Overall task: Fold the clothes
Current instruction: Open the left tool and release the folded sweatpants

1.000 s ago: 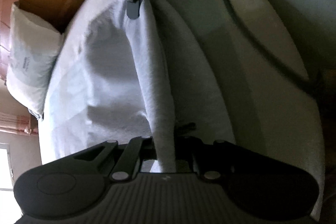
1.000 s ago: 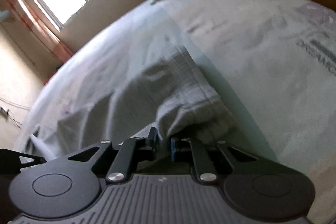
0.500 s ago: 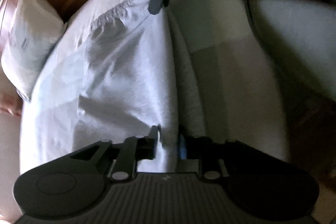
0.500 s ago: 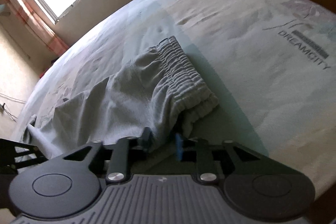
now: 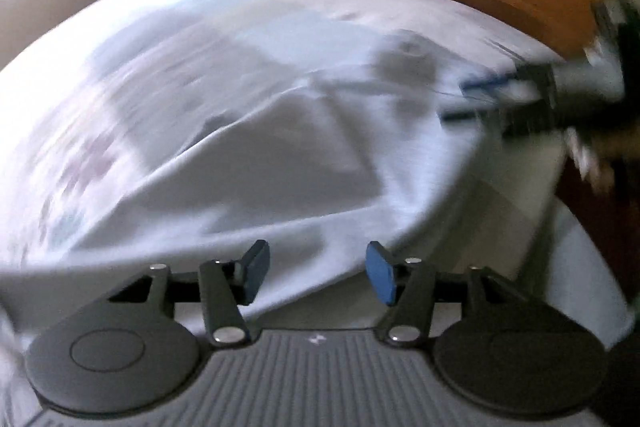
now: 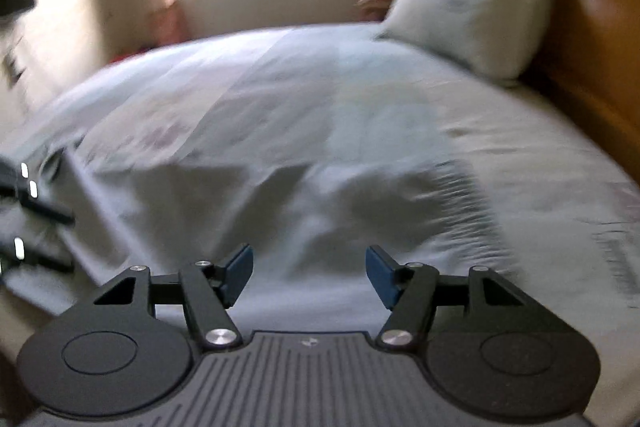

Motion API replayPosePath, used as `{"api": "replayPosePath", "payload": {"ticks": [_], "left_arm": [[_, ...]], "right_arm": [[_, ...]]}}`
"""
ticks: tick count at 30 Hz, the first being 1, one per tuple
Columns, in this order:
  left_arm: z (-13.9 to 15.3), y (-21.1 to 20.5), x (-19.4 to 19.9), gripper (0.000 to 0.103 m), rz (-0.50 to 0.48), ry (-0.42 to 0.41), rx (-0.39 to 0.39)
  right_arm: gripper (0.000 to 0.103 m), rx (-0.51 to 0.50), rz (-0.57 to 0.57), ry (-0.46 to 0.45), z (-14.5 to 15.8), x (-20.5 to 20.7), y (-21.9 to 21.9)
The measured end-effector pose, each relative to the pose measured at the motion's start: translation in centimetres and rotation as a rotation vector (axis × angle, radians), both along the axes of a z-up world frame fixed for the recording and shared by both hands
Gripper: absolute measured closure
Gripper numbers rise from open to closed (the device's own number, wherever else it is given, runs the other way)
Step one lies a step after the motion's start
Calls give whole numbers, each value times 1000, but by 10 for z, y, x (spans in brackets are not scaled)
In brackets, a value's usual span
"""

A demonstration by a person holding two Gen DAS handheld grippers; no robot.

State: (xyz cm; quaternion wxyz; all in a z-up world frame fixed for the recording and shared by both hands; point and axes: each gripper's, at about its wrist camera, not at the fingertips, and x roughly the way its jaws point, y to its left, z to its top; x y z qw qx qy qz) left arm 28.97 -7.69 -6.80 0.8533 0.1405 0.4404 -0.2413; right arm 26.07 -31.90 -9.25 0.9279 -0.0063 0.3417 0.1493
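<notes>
Half a second ago both grippers pinched the grey garment; now both have let go and drawn back, and their views have swung round to look across the bed. The left gripper stands with its jaws spread wide and nothing between them, and the right gripper shows the same wide, bare gap. So the cloth has been released onto the bed, which I judge marks the end of one laying-down or fold stroke, not of the whole job.

The bed fills both views, its pale sheet running up to the wooden headboard, with a window behind. The pillow leans against that headboard at the far end.

The garment, which looks like a pair of trousers, lies spread and rumpled on the sheet just ahead of both grippers, its gathered waistband toward the headboard side. In the left view the same garment shows ridges and shadowed creases, so it is not lying smooth; whether it is already doubled over once I cannot tell through the motion blur.

No basket, drawer or other container appears in either view, so nothing can be said of contents.
</notes>
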Motion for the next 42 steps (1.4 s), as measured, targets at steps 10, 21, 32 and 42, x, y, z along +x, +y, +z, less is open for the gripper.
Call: {"api": "replayPosePath", "payload": {"ticks": [10,21,32,42], "left_arm": [[-24,89,-10,37,401,84,-266],[-82,179,0,39,751,143,-648],[-117,242,12,38,953,47,-947],[-121,227,21,40,898,33,-954]], "right_arm": [[27,-130,44,37,-40,-12,17],[24,-105,45,36,-41,-7,20],[22,-100,46,39,-42,-5,20],[18,-95,45,43,-43,-2,22]]}}
